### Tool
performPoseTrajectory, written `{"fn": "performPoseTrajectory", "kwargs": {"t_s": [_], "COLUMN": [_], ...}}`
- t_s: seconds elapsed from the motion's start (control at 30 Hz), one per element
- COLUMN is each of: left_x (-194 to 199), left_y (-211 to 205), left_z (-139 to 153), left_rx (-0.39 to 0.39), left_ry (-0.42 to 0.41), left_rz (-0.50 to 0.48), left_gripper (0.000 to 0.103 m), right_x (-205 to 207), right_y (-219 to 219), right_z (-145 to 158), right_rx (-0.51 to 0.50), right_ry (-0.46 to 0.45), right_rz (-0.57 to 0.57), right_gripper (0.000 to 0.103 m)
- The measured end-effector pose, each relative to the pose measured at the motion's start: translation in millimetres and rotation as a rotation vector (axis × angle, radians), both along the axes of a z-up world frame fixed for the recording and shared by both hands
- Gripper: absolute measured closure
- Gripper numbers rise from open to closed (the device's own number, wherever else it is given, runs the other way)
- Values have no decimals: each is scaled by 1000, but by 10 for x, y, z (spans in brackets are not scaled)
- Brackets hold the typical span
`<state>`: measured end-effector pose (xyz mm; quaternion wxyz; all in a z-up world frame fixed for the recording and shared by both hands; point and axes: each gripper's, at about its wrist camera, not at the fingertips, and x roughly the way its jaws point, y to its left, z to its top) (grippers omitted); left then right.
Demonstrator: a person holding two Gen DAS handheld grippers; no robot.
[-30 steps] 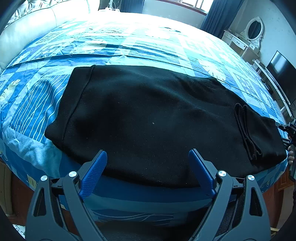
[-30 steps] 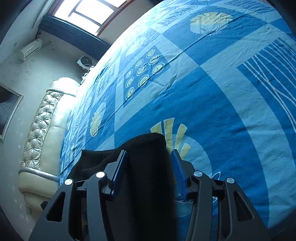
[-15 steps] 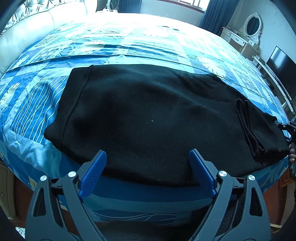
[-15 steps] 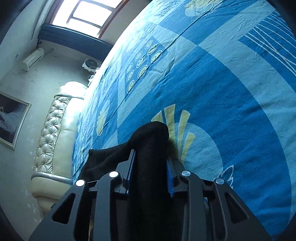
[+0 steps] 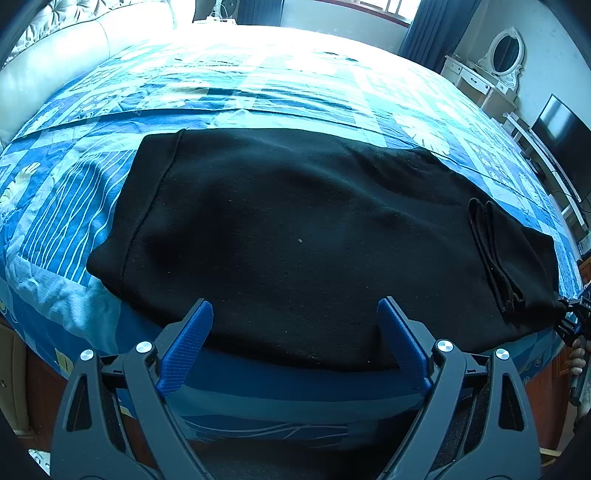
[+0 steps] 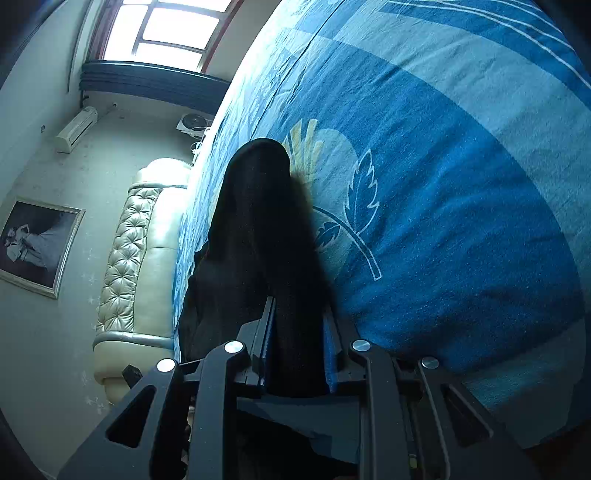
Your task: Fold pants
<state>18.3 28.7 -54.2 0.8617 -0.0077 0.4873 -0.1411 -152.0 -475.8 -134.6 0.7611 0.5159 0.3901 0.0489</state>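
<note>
Item: black, soft knit pants, already doubled lengthwise, lying flat across the near side of the bed with the waistband to your left and the cuffs to your right, near the bed's edge.

Handling: you should expect a limp, fairly thick fabric, light to lift, not slippery and not fragile. It will sag and drag between any two held points (one corner alone will not carry the rest). Take it at the ends: the cuff end and the waistband corner; the middle offers only a loose fold.

Right gripper: its jaws have just been closing and now pinch a bunched ridge of the black fabric at the cuff end; the cloth stands up between the pads.

Left gripper: jaws spread wide, hovering over the near hem at mid-length, holding nothing.

Surface: blue patchwork bedspread with leaf and stripe prints, soft and slightly rumpled; it may catch the cloth a little.

Room: cream tufted leather headboard, framed picture, wall air conditioner, bright window, white dressing table with oval mirror, dark television screen.
</note>
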Motion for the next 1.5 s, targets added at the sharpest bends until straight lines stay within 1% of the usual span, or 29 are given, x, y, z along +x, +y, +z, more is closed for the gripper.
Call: {"fn": "performPoseTrajectory", "kwargs": {"t_s": [0.13, 0.17, 0.2, 0.27, 0.33, 0.37, 0.4, 0.43, 0.5, 0.6, 0.67, 0.73, 0.77, 0.8, 0.9, 1.03, 1.13, 1.23, 1.27, 1.33, 1.37, 1.4, 1.47, 1.5], "left_x": [-8, -11, -12, -12, -5, 1, 8, 14, 19, 17, 11, 11, 21, 32, 82, 162, 226, 289, 307, 340, 357, 381, 447, 490], "left_y": [-20, -21, -18, 0, 32, 48, 65, 78, 95, 110, 131, 170, 195, 226, 340, 526, 712, 940, 1024, 1196, 1289, 1383, 1561, 1631], "left_z": [-5, -2, 4, 22, 46, 57, 65, 70, 73, 93, 130, 174, 194, 209, 234, 247, 258, 240, 228, 198, 180, 159, 102, 69], "left_rx": [8, 8, 7, 2, -6, -11, -18, -23, -32, -28, -23, -26, -32, -38, -58, -85, -105, -136, -143, -155, -165, -182, -240, -275], "left_ry": [-3, -4, -4, -5, -9, -10, -10, -9, -4, -10, -25, -37, -40, -41, -37, -27, -24, -6, -1, 10, 17, 27, 56, 72], "left_rz": [-3, -3, -3, 0, 9, 15, 21, 27, 35, 37, 40, 48, 54, 61, 89, 125, 161, 201, 214, 244, 259, 271, 274, 266], "left_gripper": [13, 13, 13, 13, 13, 13, 13, 13, 13, 13, 13, 13, 13, 13, 13, 13, 13, 13, 13, 13, 13, 13, 13, 13], "right_x": [46, 52, -26, -39, -46, -33, -6, 44, 250, 649, 892, 1094, 1161, 1225, 1363, 1400, 1383, 1302, 1280, 1191, 1159, 1096, 996, 956], "right_y": [10, 10, -58, -71, -60, -39, 7, 83, 318, 789, 1117, 1422, 1550, 1659, 1927, 2089, 2086, 2038, 2030, 1970, 1946, 1906, 1858, 1844], "right_z": [68, 112, 154, 322, 547, 646, 725, 788, 834, 788, 732, 672, 649, 621, 462, 375, 368, 393, 419, 501, 545, 595, 676, 698], "right_rx": [-24, -34, -52, -132, -239, -265, -267, -253, -185, -99, -74, -58, -57, -62, -67, -67, -53, -65, -59, -52, -52, -58, -77, -84], "right_ry": [8, 8, 10, 23, 27, 14, -7, -32, -71, -76, -61, -49, -43, -36, 34, 29, 26, -5, -23, -60, -78, -96, -119, -122], "right_rz": [-1, 0, -3, -31, -85, -103, -111, -102, -18, 126, 212, 292, 322, 349, 409, 427, 427, 439, 436, 407, 394, 384, 374, 378], "right_gripper": [84, 82, 79, 77, 77, 77, 77, 77, 77, 77, 76, 73, 70, 70, 69, 69, 69, 68, 64, 61, 56, 51, 47, 46]}}
